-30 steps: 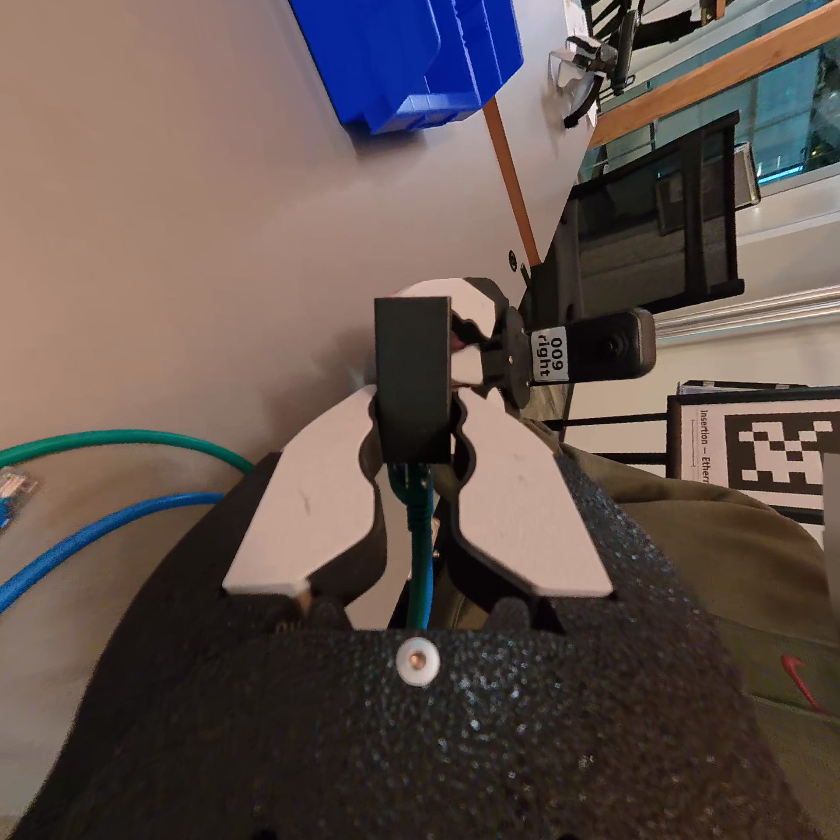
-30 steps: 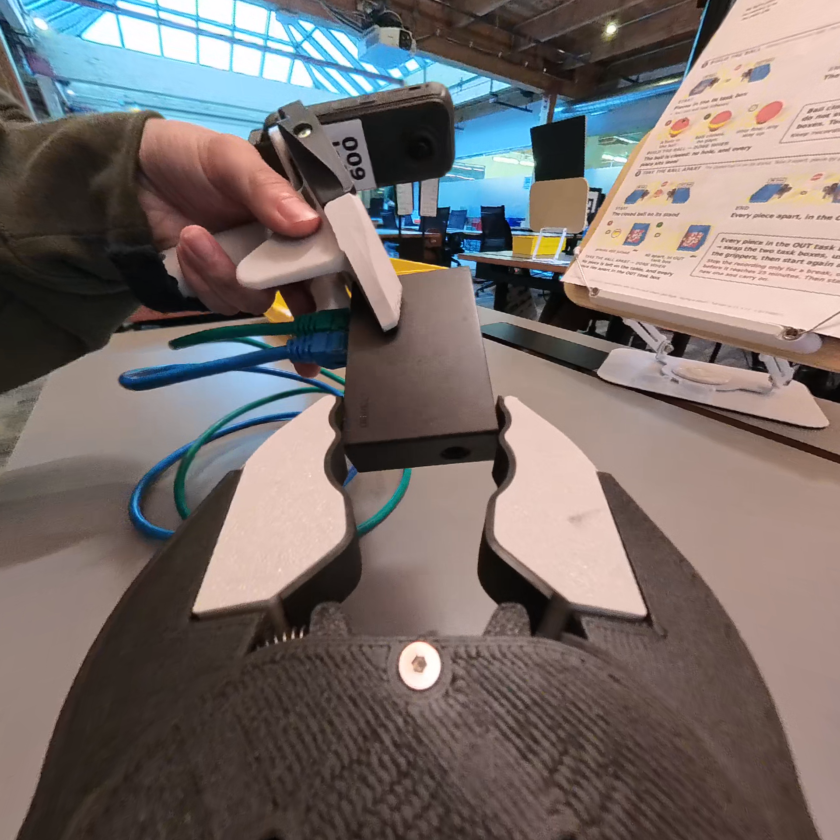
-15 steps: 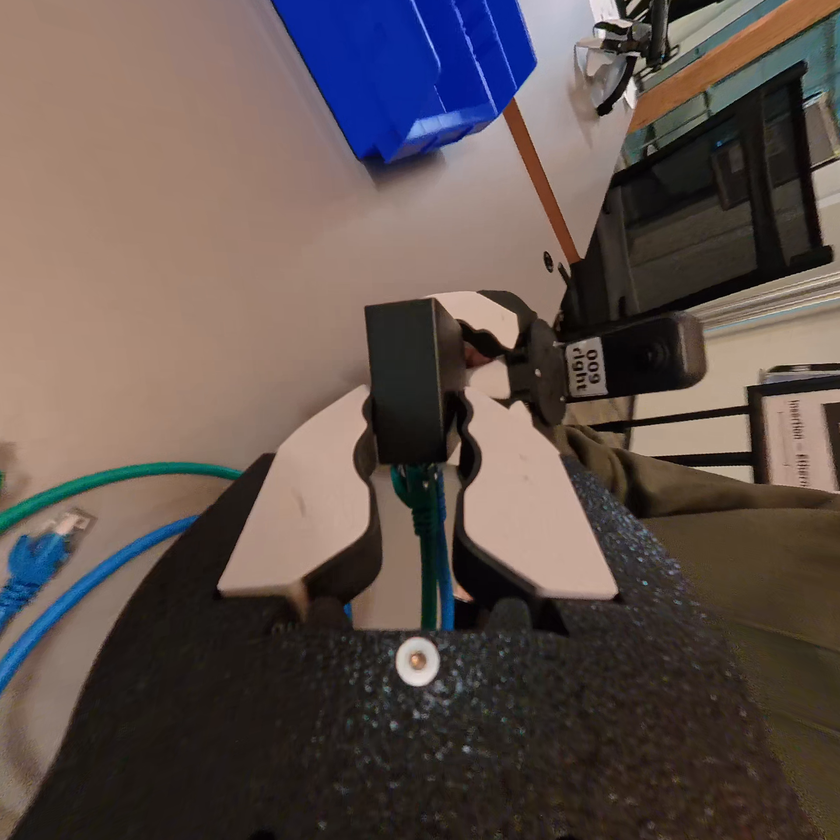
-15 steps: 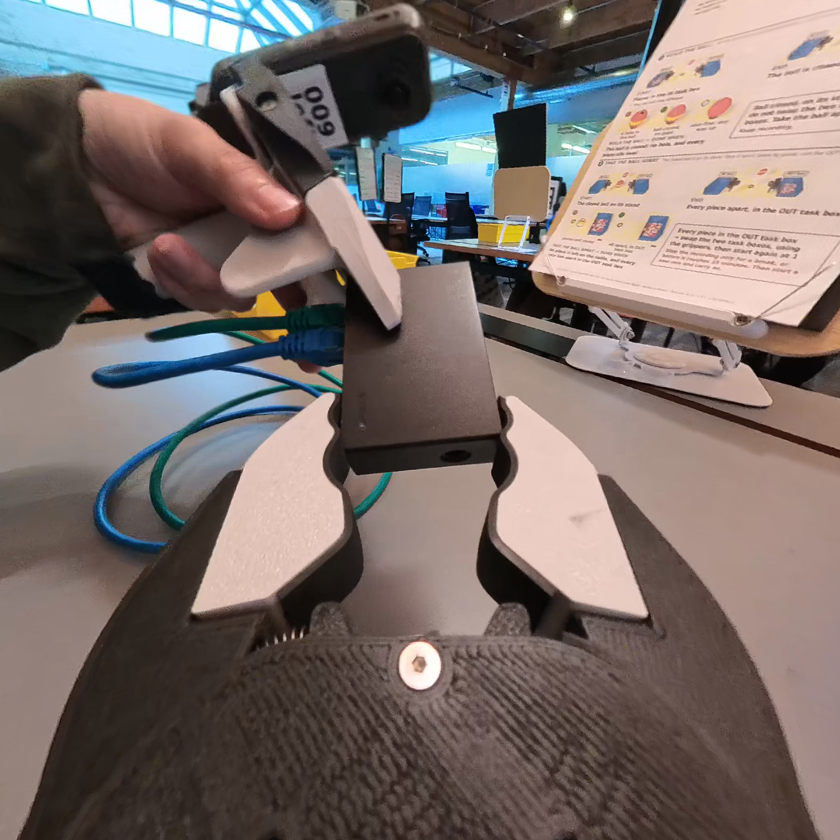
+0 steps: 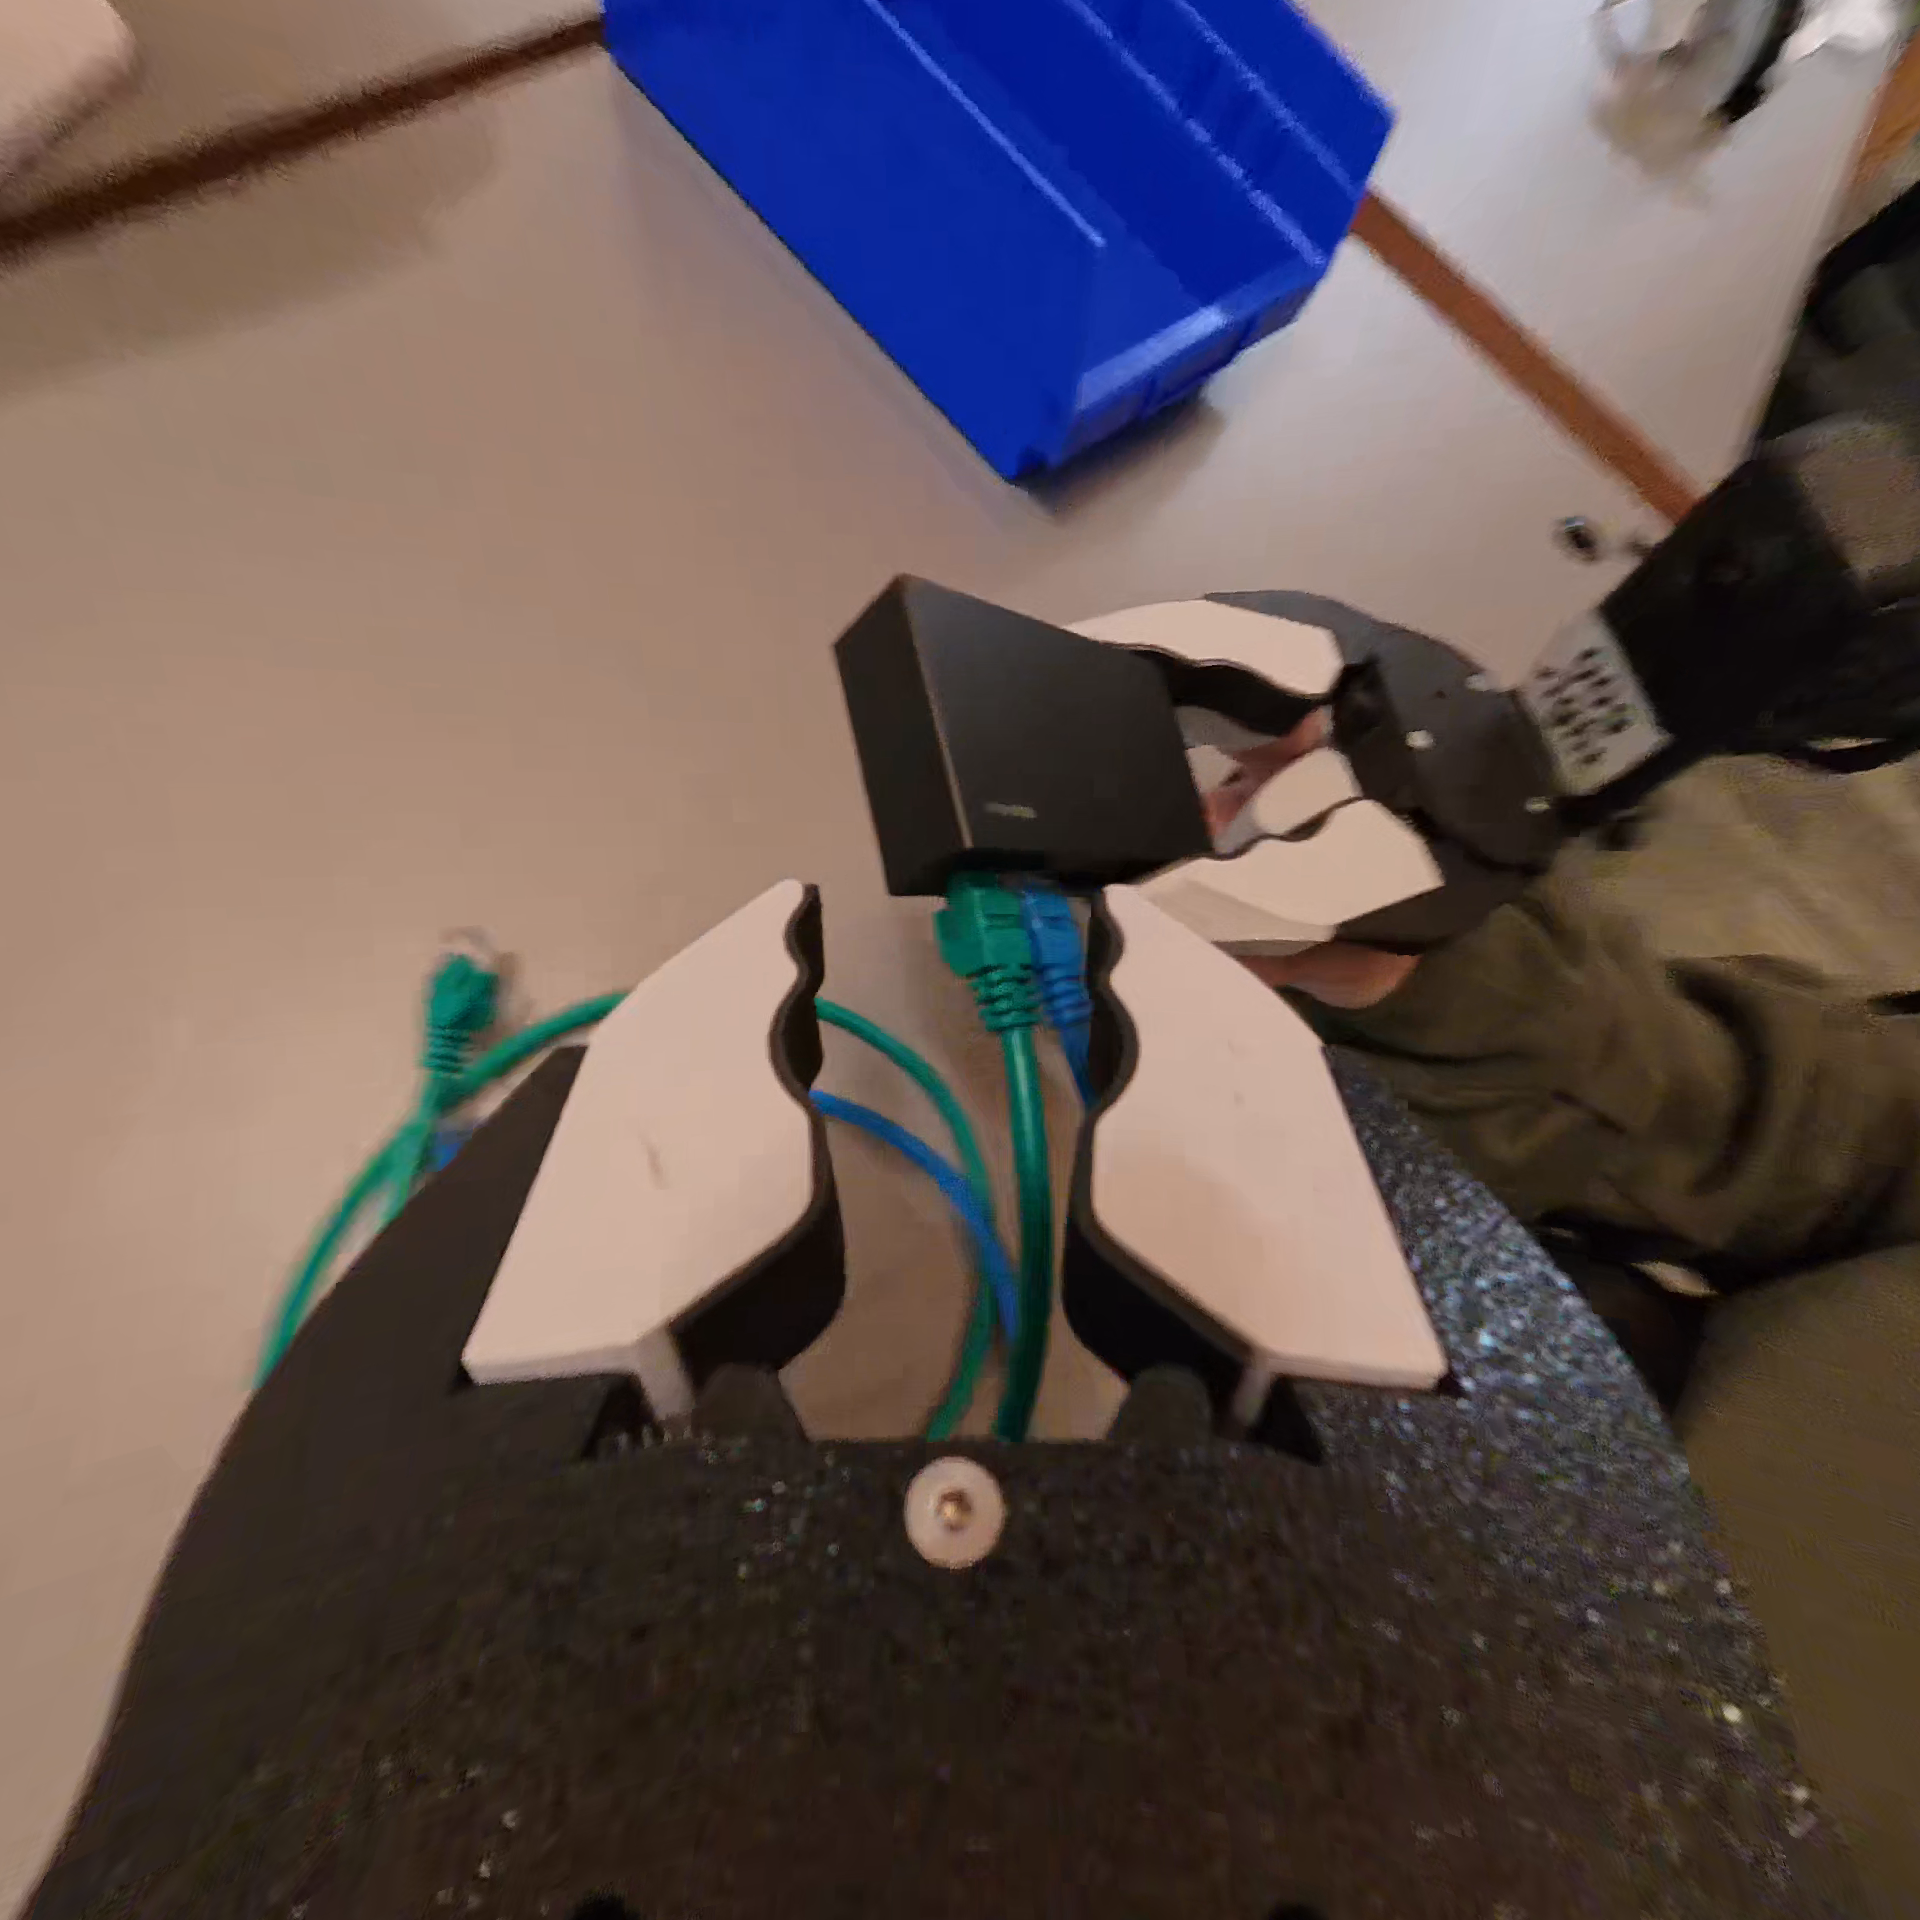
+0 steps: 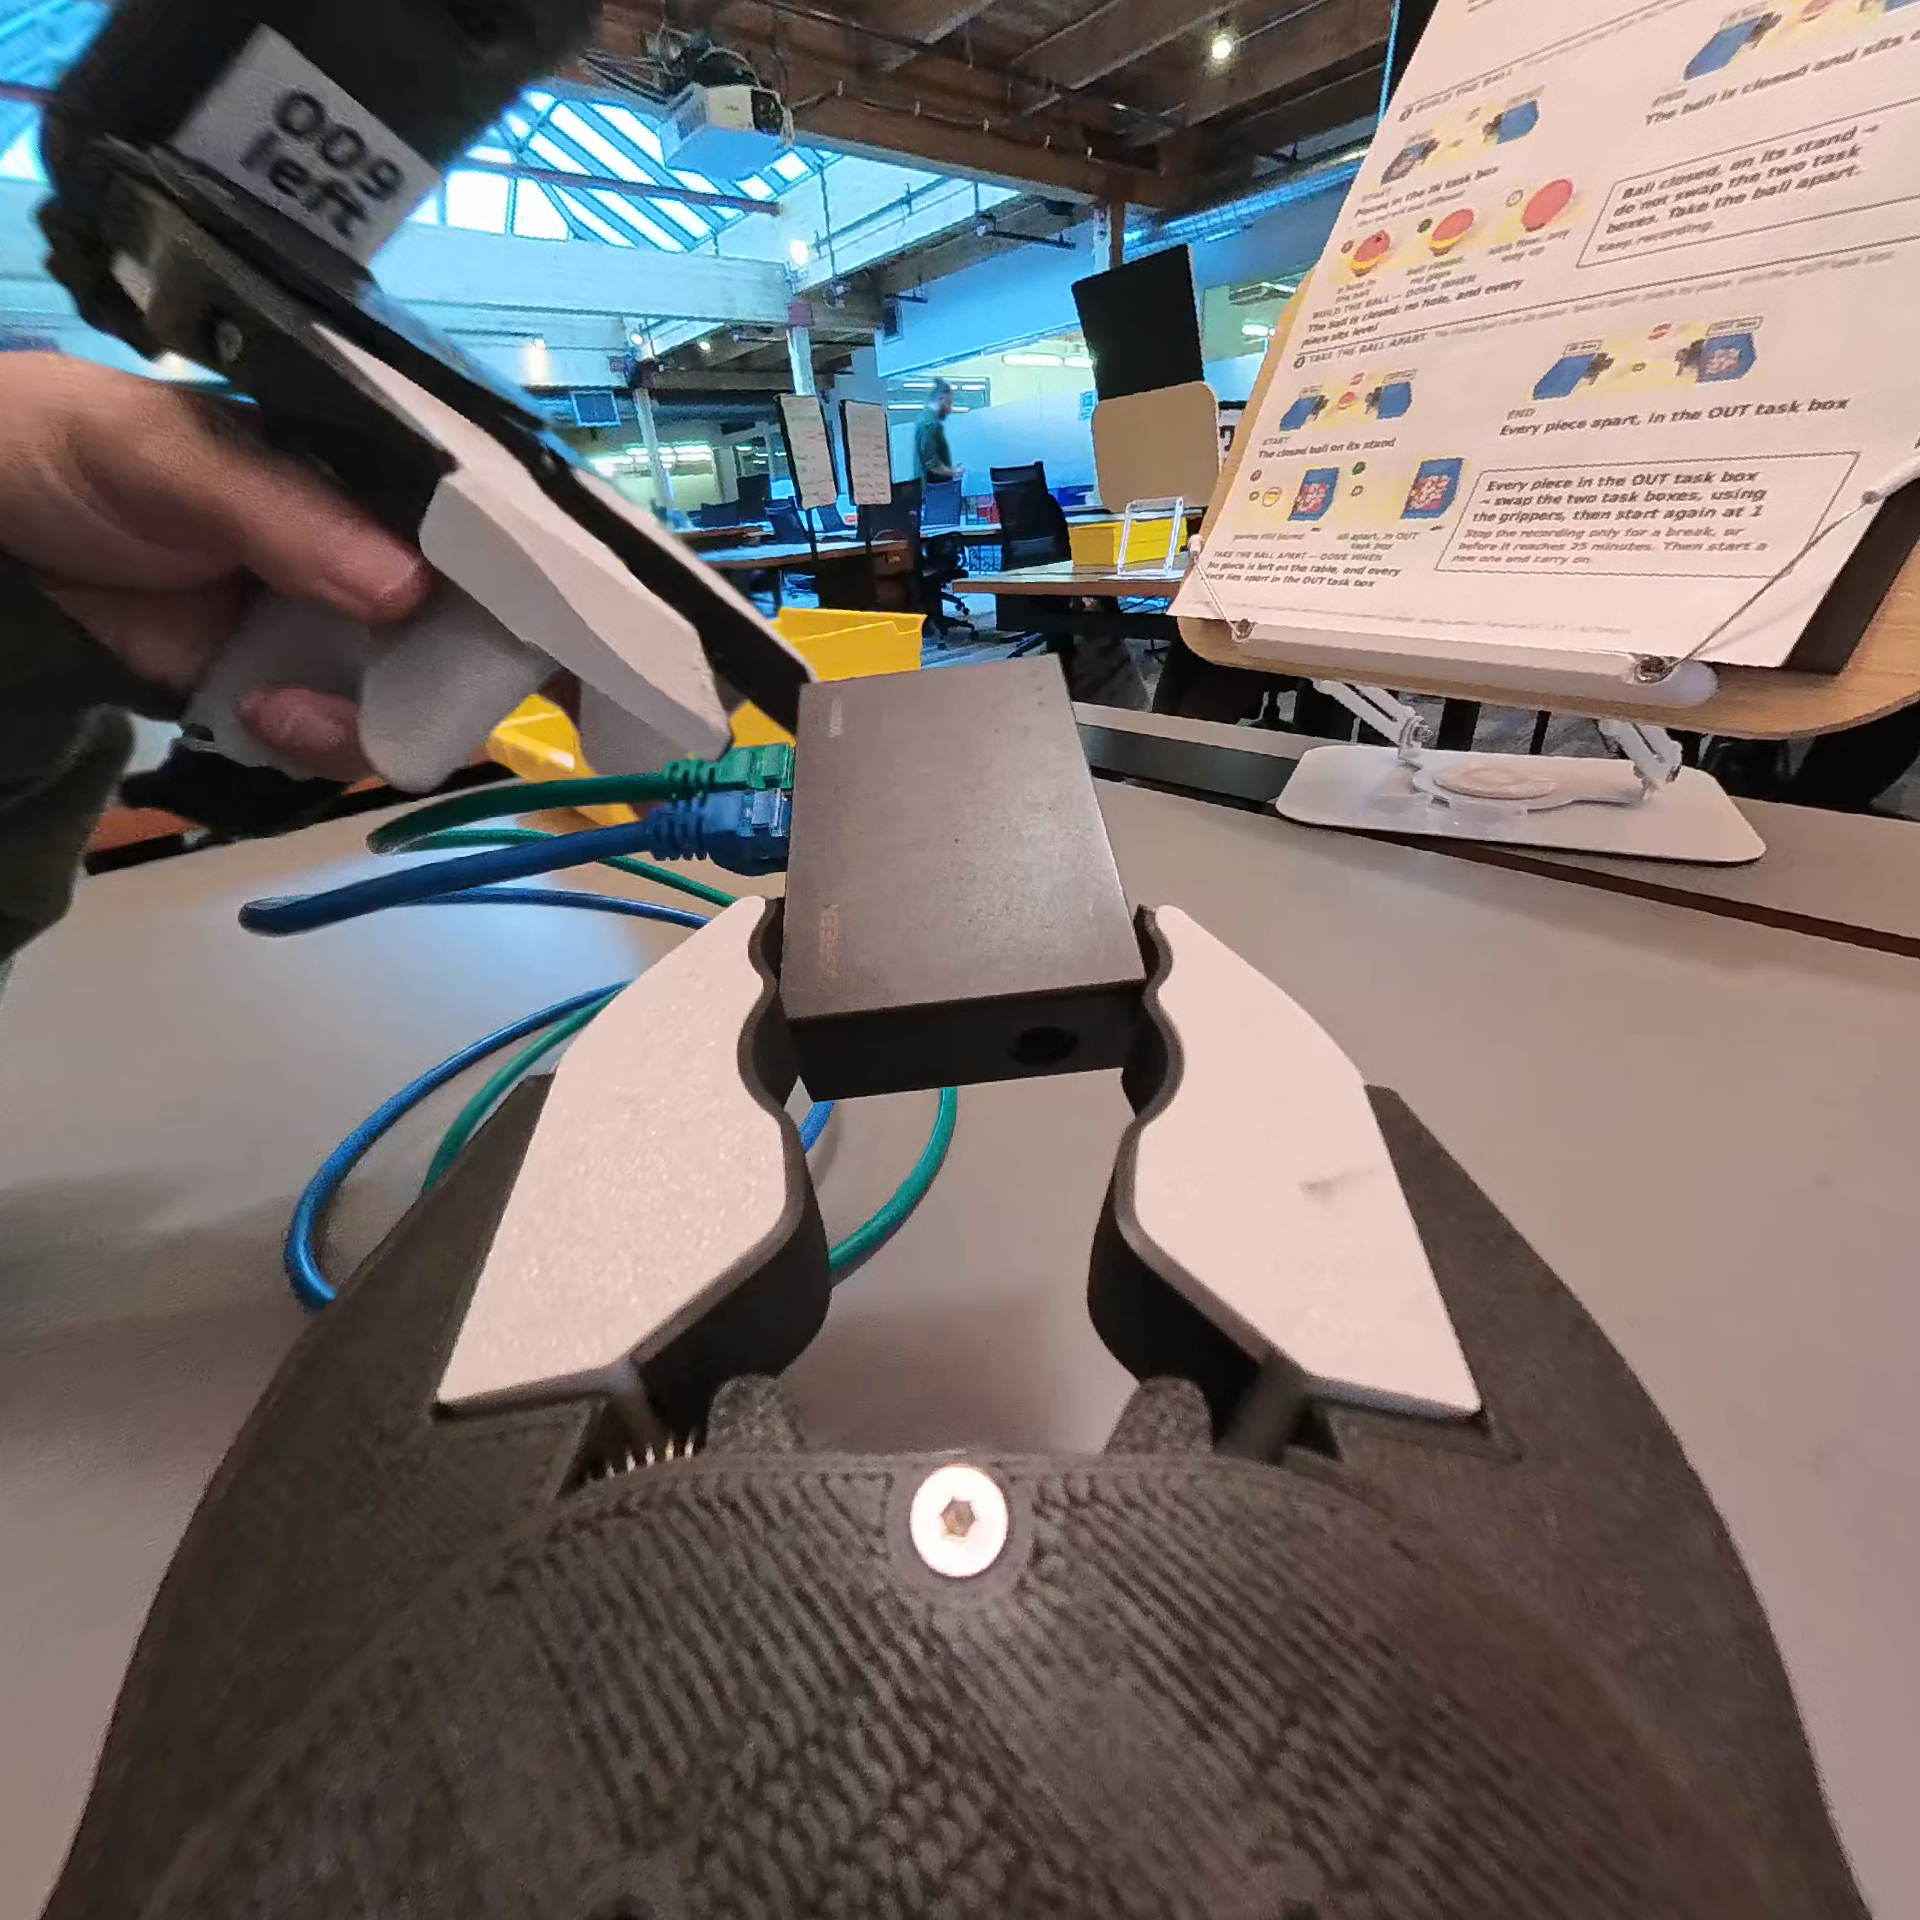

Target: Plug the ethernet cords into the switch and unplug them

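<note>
Switch [image 6: 951, 883] sits clamped in the right gripper [image 6: 956, 997] above the tabletop [image 5: 312, 623], green plug [image 5: 982, 951] and blue plug [image 5: 1055, 956] seated. Left gripper [image 5: 956, 956], jaws open, should pinch one plug's body, press its latch, and pull straight out.

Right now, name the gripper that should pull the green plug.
Left gripper: open and empty, with the green plug between its fingertips. The right gripper is shut on the switch, steadying it.

Grey table [image 5: 312, 582]: blue bin [image 5: 997, 197], cable loops [image 6: 436, 1132] (green, blue), document stand [image 6: 1507, 800].
</note>
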The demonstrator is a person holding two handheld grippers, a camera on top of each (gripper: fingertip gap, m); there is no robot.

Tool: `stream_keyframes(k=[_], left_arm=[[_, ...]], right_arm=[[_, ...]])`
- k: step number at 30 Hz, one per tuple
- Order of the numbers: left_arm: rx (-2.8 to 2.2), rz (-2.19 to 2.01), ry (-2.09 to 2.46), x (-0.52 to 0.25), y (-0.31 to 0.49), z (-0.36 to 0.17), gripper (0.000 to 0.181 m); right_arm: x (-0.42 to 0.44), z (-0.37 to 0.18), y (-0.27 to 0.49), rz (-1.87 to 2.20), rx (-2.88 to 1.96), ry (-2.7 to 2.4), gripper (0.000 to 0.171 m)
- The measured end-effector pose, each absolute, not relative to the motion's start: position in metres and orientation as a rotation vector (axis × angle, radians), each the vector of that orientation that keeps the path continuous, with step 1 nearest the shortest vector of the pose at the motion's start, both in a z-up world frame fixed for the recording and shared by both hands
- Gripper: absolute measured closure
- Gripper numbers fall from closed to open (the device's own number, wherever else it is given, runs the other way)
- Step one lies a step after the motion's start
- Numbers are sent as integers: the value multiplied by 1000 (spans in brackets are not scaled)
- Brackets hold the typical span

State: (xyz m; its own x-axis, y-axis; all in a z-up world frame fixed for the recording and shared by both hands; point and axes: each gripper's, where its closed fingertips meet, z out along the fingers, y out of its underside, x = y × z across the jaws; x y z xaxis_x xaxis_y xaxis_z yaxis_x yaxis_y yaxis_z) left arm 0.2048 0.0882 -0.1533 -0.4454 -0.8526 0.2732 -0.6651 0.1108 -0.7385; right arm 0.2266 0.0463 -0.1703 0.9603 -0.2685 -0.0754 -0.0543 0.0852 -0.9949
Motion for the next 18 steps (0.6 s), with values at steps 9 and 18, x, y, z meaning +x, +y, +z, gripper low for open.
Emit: stream_keyframes(k=[9,18], left_arm=[[-1430,-1230,1939,202,102,-125,145],[-1108,-775,1910,172,73,-150,158]], right_arm=[[241,-170,38,-111,-1442,374,108],[245,-171,36,-125,-1446,409,108]])
